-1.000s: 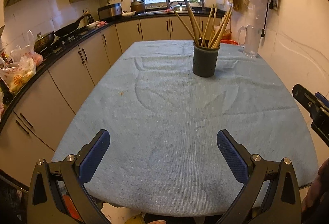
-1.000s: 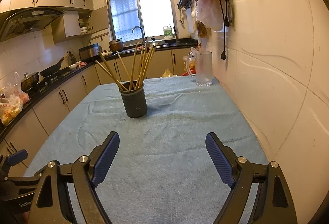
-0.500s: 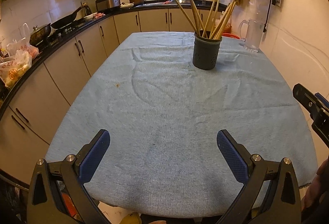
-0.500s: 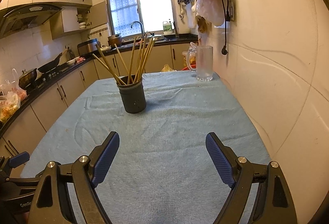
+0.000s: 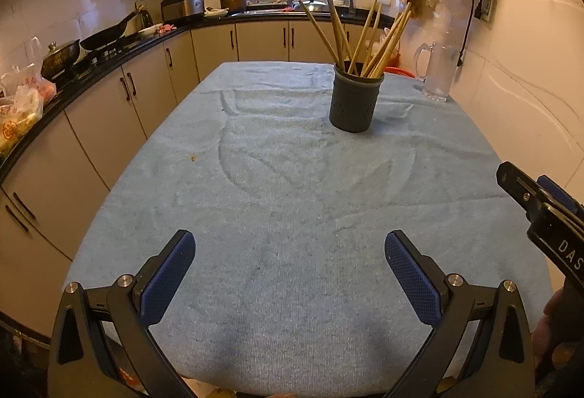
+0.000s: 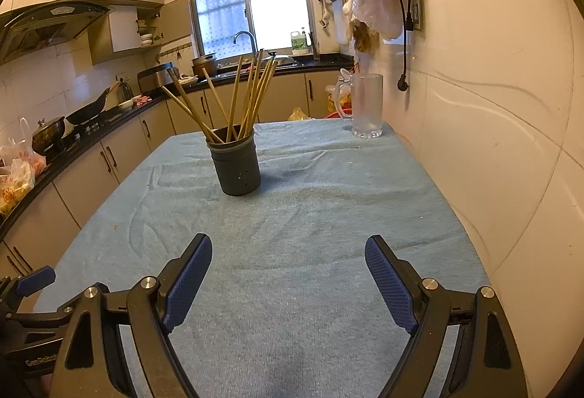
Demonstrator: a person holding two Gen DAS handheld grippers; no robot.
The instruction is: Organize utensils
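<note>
Already the chopsticks (image 6: 233, 98) stand bundled in the dark holder (image 6: 236, 166), upright on the blue cloth (image 6: 310, 215). No loose utensil shows on the cloth in either view. My guess: the sorting is either done or not yet begun; I cannot tell which from here.

Left gripper (image 5: 290, 274): fingers spread wide, nothing between the pads, hovering over the near edge of the cloth. Right gripper (image 6: 288, 274): same, spread and empty, low over the near half of the table.

Holder position:
- From my left gripper: about 1 o'clock, well apart.
- From my right gripper: about 11 o'clock, nearer than from the left side but no contact.
- So it sits roughly between the two grippers' lines of sight, farther up the table.

Next move, as I judge it: if sticks must come out or be tidied, one gripper has to travel forward and narrow onto a thin stick above the rim. The sticks fan out at different angles, so picking a single one calls for a clean side approach. The holder looks light and could tip if I drag a stick sideways.

View differences:
- Left view shows my right gripper's finger at 3 o'clock; it also catches a small brown crumb (image 5: 193, 159) on the cloth at 10 o'clock.
- Right view shows the glass mug (image 6: 365, 106) clearly at 1 o'clock against the wall, and the tip of my left gripper at 8 o'clock.
</note>
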